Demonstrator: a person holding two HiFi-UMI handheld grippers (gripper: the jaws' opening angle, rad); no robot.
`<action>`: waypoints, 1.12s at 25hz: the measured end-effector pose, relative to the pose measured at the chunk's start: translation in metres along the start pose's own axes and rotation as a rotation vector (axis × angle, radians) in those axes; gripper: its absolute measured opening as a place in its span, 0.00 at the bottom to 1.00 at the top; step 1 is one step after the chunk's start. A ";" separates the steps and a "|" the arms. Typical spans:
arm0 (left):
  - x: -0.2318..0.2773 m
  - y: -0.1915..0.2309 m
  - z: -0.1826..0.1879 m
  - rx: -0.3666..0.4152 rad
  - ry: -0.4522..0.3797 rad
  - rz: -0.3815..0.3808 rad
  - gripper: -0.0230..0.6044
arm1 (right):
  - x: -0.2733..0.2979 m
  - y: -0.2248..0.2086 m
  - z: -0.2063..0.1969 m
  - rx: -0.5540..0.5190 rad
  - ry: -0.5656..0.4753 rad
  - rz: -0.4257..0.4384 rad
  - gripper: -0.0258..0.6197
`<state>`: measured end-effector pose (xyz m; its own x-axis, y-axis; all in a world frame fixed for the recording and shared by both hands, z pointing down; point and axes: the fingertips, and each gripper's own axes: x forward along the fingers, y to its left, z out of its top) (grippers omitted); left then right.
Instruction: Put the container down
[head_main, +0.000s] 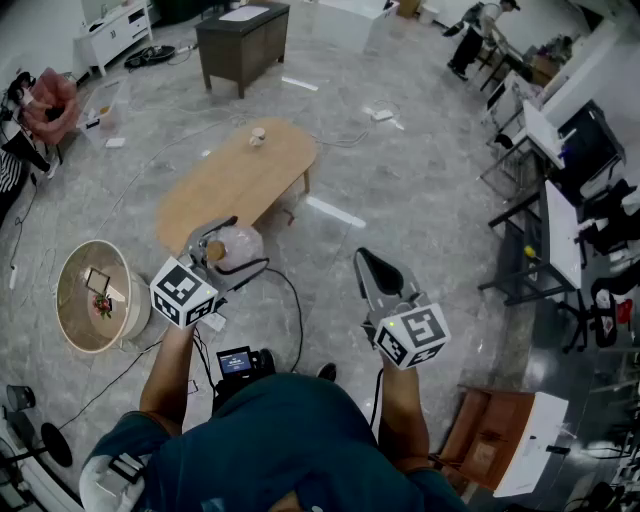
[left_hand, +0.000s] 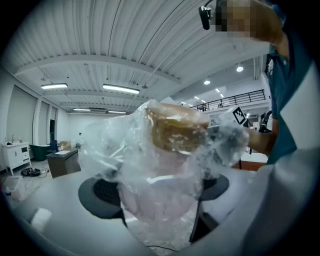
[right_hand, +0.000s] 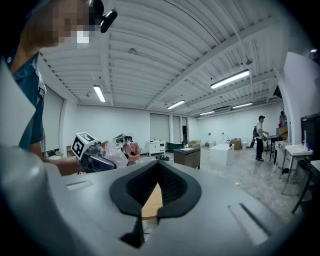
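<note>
Worktop of pale wood, oval and low, stands on grey floor. Just off its near end, in the air, a clear plastic-wrapped container with a brown lid sits clamped in the wide-spread jaws of the left hand-held gripper. The right hand-held gripper is closed and empty. A small pale cup stands near the worktop's far edge.
</note>
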<state>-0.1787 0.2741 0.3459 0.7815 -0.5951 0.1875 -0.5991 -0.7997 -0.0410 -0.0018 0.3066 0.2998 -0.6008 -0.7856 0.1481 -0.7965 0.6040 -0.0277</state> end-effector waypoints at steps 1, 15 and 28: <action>0.001 0.001 -0.001 0.001 0.000 -0.002 0.68 | 0.001 0.000 -0.001 0.000 0.000 -0.002 0.05; -0.014 0.026 -0.010 -0.003 -0.012 -0.031 0.68 | 0.021 0.019 -0.002 0.006 -0.006 -0.036 0.05; 0.011 0.029 -0.021 -0.016 0.009 -0.008 0.68 | 0.026 -0.016 -0.017 0.081 -0.033 -0.030 0.06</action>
<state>-0.1911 0.2460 0.3672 0.7848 -0.5879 0.1962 -0.5956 -0.8029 -0.0233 -0.0032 0.2792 0.3213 -0.5775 -0.8079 0.1172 -0.8162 0.5684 -0.1039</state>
